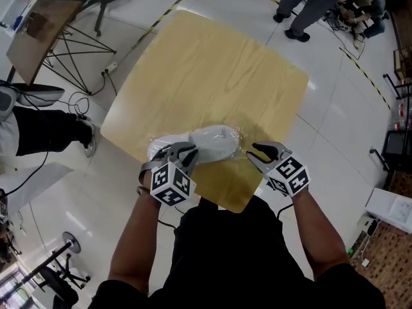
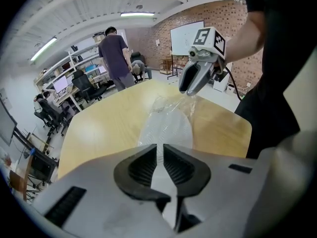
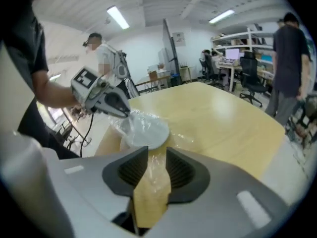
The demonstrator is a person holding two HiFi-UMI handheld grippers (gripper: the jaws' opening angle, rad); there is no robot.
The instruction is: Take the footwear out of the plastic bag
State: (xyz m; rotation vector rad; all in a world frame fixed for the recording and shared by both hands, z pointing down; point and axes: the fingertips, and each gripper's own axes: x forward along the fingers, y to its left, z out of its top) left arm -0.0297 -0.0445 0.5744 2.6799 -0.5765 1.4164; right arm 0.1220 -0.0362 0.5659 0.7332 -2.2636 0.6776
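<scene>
A white shoe [image 1: 209,140] lies inside a clear plastic bag [image 1: 241,138] near the front edge of the wooden table [image 1: 206,69]. My left gripper [image 1: 187,150] sits at the shoe's left end, its jaws nearly together on the bag film there, as the right gripper view shows [image 3: 127,114]. In the left gripper view the shoe [image 2: 166,129] shows past the narrow gap. My right gripper [image 1: 252,152] hangs at the bag's right end, jaws apart. Loose crinkled film [image 3: 155,175] lies between its pads without being pressed.
The table's front edge is just under both grippers. Two people [image 1: 309,5] stand beyond the far right corner. A seated person's leg [image 1: 45,129], a desk with a black frame [image 1: 58,37] and floor cables [image 1: 84,102] are at the left.
</scene>
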